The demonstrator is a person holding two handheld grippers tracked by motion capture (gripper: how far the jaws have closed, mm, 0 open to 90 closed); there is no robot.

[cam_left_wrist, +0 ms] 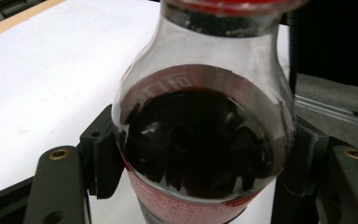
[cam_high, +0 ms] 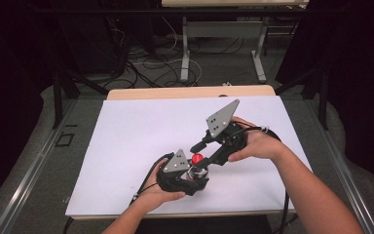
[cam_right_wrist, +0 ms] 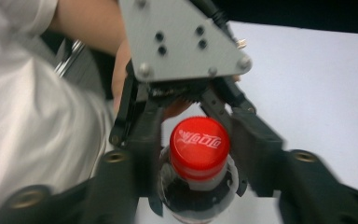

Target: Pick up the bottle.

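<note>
Bottle (cam_left_wrist: pixel 200 140), upright: body clamped in left gripper (cam_high: pixel 191 176); red cap (cam_right_wrist: pixel 199 145) directly between right gripper (cam_right_wrist: pixel 196 163) jaws, apparently closed on it

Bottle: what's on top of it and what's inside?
A red cap tops the bottle. Inside, dark liquid fills to the shoulder; clear above. Lower body is hidden by the label and left gripper.

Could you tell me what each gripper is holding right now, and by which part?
The left gripper clamps the clear plastic cola bottle around its body. The right gripper has its jaws on either side of the red screw cap; contact cannot be told.
</note>
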